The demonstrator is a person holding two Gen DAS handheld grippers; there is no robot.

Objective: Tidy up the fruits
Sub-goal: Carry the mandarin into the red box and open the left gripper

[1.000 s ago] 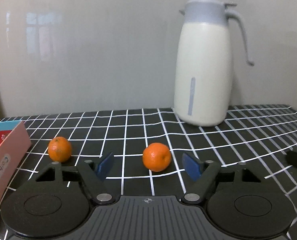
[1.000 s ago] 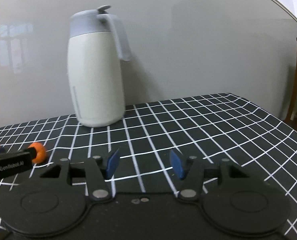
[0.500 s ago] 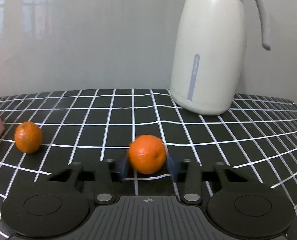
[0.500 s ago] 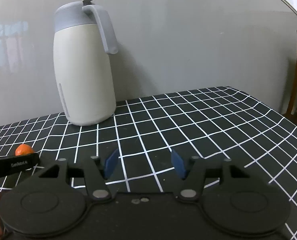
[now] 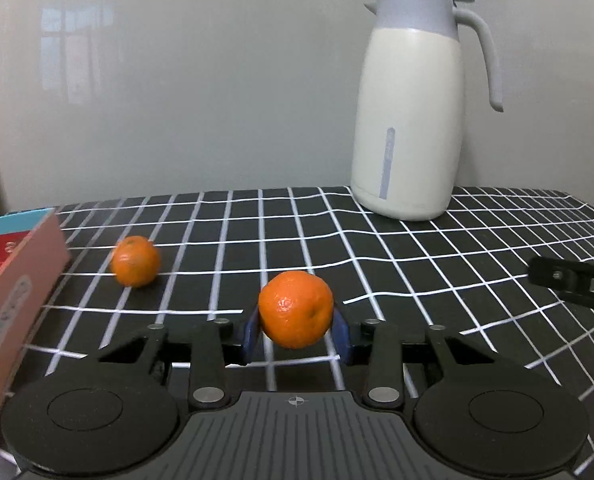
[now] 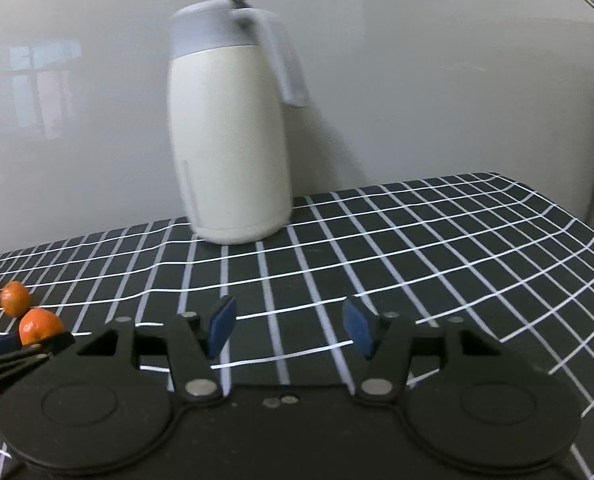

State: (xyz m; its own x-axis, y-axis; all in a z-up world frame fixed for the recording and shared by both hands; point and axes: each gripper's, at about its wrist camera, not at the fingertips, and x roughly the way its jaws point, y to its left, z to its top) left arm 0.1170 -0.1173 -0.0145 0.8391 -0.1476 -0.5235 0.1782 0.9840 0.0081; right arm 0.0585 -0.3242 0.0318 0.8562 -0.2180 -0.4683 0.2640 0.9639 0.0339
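left tool [image 5: 295, 334] now clamps tangerine [image 5: 295, 309], lifted off cloth | right tool [image 6: 289, 326] agape, unchanged

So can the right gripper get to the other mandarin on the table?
Probably not easily. The right gripper is open and empty, but the loose mandarin lies far to its left, with the left gripper and its held mandarin in between.

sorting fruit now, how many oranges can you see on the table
2. One small round orange is clamped between the left gripper pads. The other orange rests on the black grid tablecloth near the cardboard box, which may hide more.
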